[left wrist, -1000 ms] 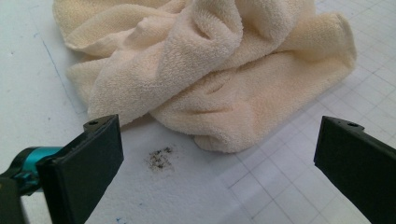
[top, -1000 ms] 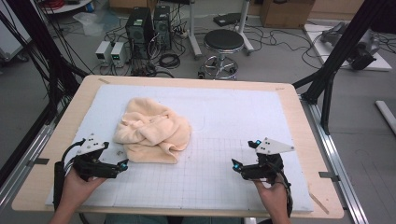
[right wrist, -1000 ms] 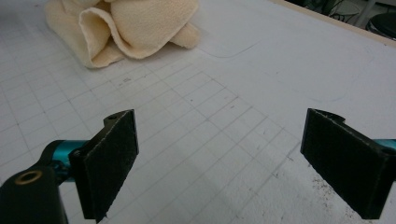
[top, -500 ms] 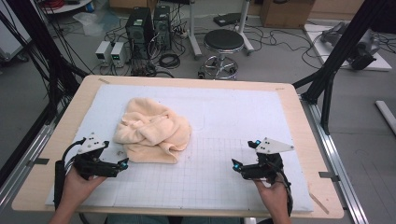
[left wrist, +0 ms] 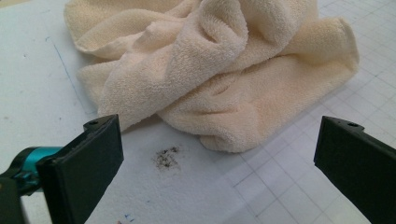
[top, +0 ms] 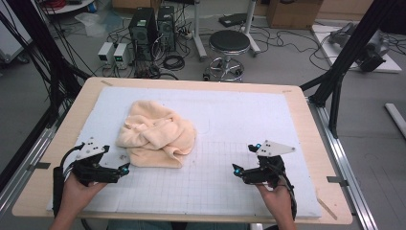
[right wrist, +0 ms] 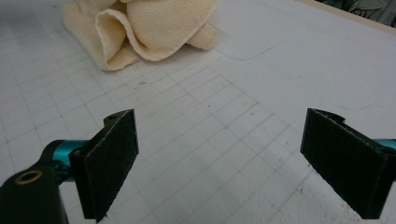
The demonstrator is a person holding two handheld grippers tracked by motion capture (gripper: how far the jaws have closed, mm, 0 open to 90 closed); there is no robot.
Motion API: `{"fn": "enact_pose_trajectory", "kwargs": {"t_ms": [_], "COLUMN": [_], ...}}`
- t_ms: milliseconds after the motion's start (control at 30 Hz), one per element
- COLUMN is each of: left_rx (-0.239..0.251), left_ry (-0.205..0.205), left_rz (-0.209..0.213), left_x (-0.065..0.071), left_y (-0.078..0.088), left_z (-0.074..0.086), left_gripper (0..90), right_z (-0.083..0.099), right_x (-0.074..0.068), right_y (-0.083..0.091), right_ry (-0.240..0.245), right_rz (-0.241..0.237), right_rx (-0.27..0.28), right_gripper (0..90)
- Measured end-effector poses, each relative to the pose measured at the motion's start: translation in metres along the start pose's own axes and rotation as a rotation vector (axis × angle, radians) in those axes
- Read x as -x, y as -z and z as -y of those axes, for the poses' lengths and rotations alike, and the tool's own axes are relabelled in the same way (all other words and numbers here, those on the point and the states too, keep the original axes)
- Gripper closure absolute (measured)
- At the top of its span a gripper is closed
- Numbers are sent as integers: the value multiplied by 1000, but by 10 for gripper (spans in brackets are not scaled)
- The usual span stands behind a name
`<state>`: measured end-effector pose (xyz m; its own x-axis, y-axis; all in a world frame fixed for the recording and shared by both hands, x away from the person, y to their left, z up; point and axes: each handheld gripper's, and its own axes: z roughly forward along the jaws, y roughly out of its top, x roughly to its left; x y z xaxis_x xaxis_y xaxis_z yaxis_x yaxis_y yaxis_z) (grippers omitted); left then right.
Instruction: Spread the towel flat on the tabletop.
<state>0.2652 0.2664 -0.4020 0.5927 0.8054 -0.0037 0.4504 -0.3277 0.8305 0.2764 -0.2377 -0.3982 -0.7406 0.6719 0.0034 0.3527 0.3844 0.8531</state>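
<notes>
A crumpled cream towel [top: 157,134] lies in a heap on the white gridded mat [top: 230,120], left of centre. My left gripper [top: 125,168] rests on the mat just in front of the towel's near left edge, open, with nothing between its jaws. In the left gripper view the towel [left wrist: 219,70] lies close ahead of the gripper [left wrist: 217,168]. My right gripper [top: 235,169] sits on the mat at the front right, open and empty, well apart from the towel. In the right gripper view [right wrist: 219,163] the towel [right wrist: 144,28] lies far off at the upper left.
A small dark smudge [left wrist: 166,157] marks the mat in front of the towel. The mat covers a wooden table [top: 306,124] with metal rails at both sides. Beyond the far edge stand a stool [top: 230,43], computer boxes [top: 151,28] and cables on the floor.
</notes>
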Motion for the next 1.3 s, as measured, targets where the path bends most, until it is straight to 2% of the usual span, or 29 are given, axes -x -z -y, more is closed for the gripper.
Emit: {"fn": "enact_pose_trajectory", "kwargs": {"t_ms": [67,167,233,267,367,433,533,633,667,700,733,833,900,933,967,1000,1033,1100,1133,1167,1200,1233,1300], "left_rx": [2,1,1,2,4,4,6,8,10,10,10,12,13,13,15,15,12,13,13,12,11,13,11], "left_ry": [2,8,10,12,16,18,19,19,23,23,21,21,20,19,19,18,15,16,16,16,16,18,16], "left_rz": [-1,-4,-4,-7,-7,-7,-7,-6,-6,-7,-5,-8,-7,-6,-6,-6,-4,-4,-4,-4,-5,-4,-3], "left_x": [0,-1,-2,-2,-3,-3,-4,-5,-5,-5,-5,-6,-6,-6,-6,-6,-6,-5,-5,-6,-6,-6,-7], "left_y": [-1,-1,-1,-1,0,0,0,1,1,1,1,1,1,1,1,1,1,0,0,0,0,0,0], "left_z": [0,0,0,0,0,1,1,1,1,1,1,1,1,1,0,0,0,0,0,0,0,0,0], "left_gripper": [18,18,18,18,18,18,18,18,18,18,18,18,18,18,18,18,18,18,18,18,18,18,18], "right_z": [-5,-21,-25,-36,-44,-59,-69,-82,-91,-91,-96,-101,-104,-105,-106,-107,-107,-107,-106,-106,-105,-105,-103], "right_x": [0,-3,-4,-6,-8,-16,-22,-30,-36,-36,-40,-45,-49,-51,-53,-56,-56,-60,-63,-63,-66,-66,-70], "right_y": [-2,-7,-9,-18,-26,-42,-52,-67,-77,-77,-84,-91,-99,-104,-107,-115,-115,-127,-136,-136,-145,-145,-157], "right_ry": [3,39,39,55,73,109,123,134,131,131,155,175,177,193,197,207,207,204,218,218,230,230,249], "right_rz": [-12,-23,-33,-53,-66,-75,-93,-134,-164,-164,-183,-189,-208,-221,-224,-250,-250,-274,-298,-298,-315,-315,-331], "right_rx": [5,4,6,3,0,-13,-30,-45,-58,-58,-62,-57,-68,-74,-82,-99,-99,-121,-134,-134,-152,-152,-186], "right_gripper": [105,105,105,105,105,105,107,108,121,121,191,194,231,249,258,309,309,329,353,353,373,373,394]}}
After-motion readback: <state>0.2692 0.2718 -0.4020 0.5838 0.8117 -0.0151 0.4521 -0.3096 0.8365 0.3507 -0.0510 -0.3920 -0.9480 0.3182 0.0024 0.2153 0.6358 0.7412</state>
